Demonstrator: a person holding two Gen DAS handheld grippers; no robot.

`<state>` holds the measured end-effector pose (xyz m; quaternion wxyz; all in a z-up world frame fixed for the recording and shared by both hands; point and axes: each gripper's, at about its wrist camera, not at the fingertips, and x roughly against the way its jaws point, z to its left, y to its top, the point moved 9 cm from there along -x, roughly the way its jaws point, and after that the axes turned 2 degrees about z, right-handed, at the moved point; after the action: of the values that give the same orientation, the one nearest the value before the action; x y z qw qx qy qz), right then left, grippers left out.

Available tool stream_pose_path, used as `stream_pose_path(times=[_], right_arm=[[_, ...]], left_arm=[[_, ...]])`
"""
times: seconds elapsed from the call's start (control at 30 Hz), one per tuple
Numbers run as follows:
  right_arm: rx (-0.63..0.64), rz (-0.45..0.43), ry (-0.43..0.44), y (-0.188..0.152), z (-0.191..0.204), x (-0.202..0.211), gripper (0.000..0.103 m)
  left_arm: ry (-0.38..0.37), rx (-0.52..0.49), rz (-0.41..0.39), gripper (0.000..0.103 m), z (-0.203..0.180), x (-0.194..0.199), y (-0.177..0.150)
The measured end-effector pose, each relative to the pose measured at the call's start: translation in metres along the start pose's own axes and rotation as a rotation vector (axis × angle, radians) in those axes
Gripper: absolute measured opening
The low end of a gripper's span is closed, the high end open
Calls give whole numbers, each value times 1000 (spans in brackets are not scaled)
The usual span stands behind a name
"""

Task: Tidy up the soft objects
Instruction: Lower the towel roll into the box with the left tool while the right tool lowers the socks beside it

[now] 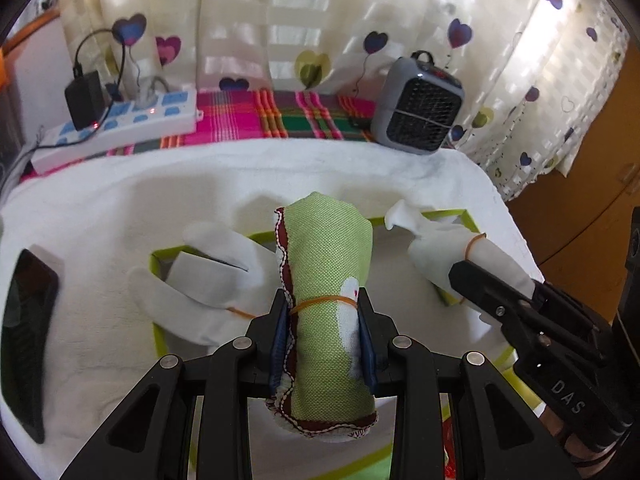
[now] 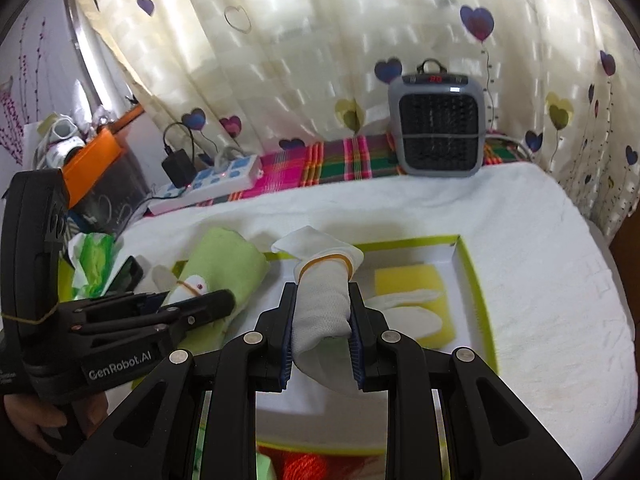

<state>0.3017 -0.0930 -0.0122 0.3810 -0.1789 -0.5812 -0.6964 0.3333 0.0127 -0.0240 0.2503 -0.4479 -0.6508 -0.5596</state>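
white towel underneath; left tool clamps green cloth roll, right tool clamps white roll.

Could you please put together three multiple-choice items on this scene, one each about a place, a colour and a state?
1. Where does the yellow sponge lie?
A. Inside the green-rimmed tray
B. On the plaid cloth
C. Against the power strip

2. What colour is the rolled cloth in the left gripper?
A. Pink
B. Light green with a dark red edge
C. Blue

3. What is the state of the right gripper?
A. Open and holding nothing
B. Shut on the yellow sponge
C. Shut on a rolled white glove

Answers: 1 A, the sponge sits within the tray's rim in the right wrist view. 2 B, the left wrist view shows green fabric with a dark red scalloped border, bound by a rubber band. 3 C, both pads press the sides of the white roll.
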Motion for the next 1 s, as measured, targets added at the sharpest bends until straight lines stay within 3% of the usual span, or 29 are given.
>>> stream_pose_path(times=[0.8,1.0], right_arm=[[-7,66,-13,-13,-8,-36,25],[-23,71,-22,-15,-10,-35,33]], left_arm=[[11,-6,4,35,-2,-22,0],[7,6,-2,40,-3,-22,0]])
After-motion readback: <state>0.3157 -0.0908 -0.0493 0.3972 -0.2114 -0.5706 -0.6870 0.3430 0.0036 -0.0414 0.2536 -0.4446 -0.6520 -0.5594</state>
